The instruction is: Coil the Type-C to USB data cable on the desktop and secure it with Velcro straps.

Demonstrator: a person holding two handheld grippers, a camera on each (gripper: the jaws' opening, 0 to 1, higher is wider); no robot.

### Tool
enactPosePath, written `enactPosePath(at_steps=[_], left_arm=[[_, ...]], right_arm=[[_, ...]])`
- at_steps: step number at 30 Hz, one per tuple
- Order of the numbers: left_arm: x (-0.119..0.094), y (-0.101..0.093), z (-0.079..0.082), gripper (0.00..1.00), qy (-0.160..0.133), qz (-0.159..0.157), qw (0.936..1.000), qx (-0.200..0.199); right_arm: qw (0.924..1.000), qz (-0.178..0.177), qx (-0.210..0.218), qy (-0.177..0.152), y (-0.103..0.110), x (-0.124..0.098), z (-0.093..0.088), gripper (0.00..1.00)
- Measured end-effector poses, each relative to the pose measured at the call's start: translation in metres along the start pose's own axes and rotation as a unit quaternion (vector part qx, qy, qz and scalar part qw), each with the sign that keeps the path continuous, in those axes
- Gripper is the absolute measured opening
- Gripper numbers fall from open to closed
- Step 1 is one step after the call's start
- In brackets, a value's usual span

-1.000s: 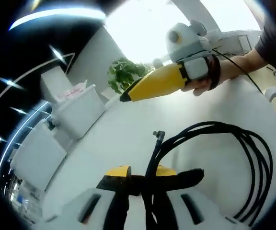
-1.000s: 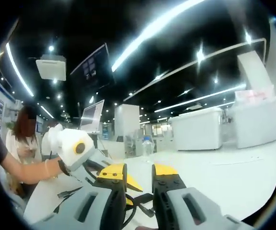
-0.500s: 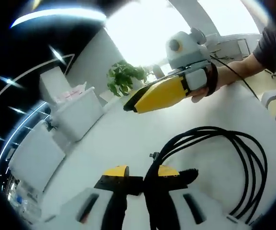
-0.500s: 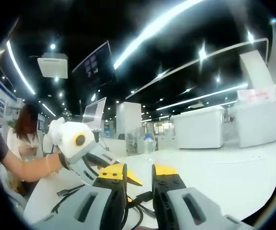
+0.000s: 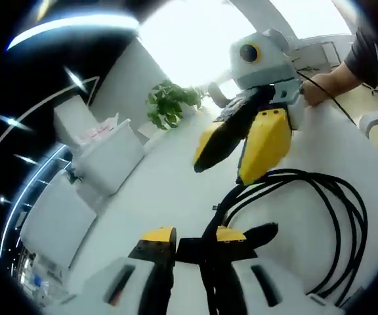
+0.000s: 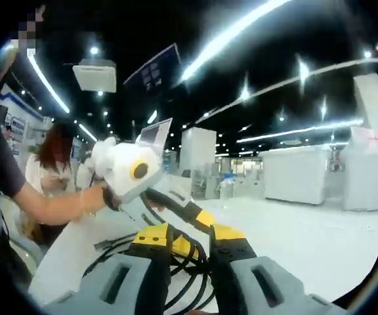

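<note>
A large bright hall is stretching behind a white desktop (image 5: 176,190), with a potted plant (image 5: 169,105) standing by the windows. At the left of the left gripper view, white bins (image 5: 107,154) are sitting along the desk edge; the nearest is holding something pale with pink marks, too blurred to name.

Moving right, the left gripper (image 5: 189,237) is pinching the black data cable (image 5: 320,216) where its turns gather, one connector poking up just beyond the jaws. The coil is lying in several loops on the desktop, spreading rightward. Above it the right gripper (image 5: 245,151) is hanging with its jaws spread apart, holding nothing, tips pointing down toward the loops.

In the right gripper view, the cable (image 6: 189,262) is showing between and beneath that gripper's own parted jaws.

The loops are looking loose, so the left grip probably should be kept firm while the right gathers the strands together evenly. No Velcro strap is identifiable.
</note>
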State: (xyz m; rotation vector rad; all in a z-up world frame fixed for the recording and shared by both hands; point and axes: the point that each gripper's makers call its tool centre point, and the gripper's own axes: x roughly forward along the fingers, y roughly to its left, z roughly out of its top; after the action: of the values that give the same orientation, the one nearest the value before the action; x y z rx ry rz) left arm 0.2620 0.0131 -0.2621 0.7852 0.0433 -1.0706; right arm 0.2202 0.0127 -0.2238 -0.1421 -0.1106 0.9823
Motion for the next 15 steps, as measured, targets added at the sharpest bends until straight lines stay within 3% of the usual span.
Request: enactPosePath(at_steps=[1,4,15], left_arm=[[0.0,-0.001,0.001,0.22,-0.001,0.0,1.0,0.004],[-0.002,-0.001,0.002,0.23,0.0,0.0,0.9999,0.012],[-0.007,-0.002,0.004,0.28,-0.004,-0.005,0.9997,0.026]], right_arm=[[0.9994,0.004,-0.027,0.022,0.004,0.002,-0.009,0.27],[0.9969,-0.005,-0.062,0.048,0.004,0.005,-0.021,0.26],[0.9967,-0.038,-0.044,0.057,-0.014,0.002,-0.028,0.25]])
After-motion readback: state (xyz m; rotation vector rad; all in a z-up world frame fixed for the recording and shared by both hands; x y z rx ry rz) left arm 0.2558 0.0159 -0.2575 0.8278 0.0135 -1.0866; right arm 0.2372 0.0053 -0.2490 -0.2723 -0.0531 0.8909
